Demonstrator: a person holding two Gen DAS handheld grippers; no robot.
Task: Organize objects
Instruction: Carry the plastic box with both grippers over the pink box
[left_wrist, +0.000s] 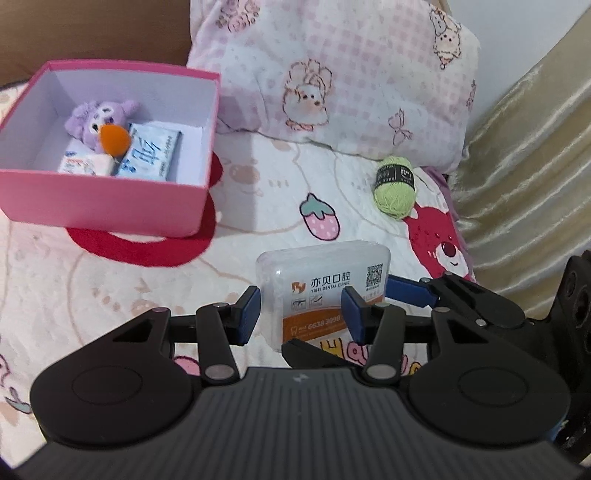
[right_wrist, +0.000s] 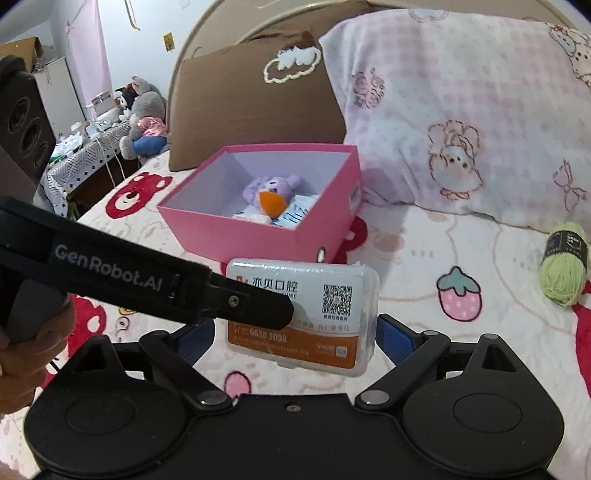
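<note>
Fingers of both grippers pinching clear dental floss box above bed; plush and tissue packs already in far-left pink box, green yarn left far right.

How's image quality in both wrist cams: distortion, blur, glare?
Left wrist view: strong fisheye bend with dark corners; the clear plastic case reads sharp, the pink box is slightly soft, lighting is even. Right wrist view: same barrel warp, bed edge curving; the case's label is legible with mild sheen on its lid; the green yarn near the rim is blurred.
</note>
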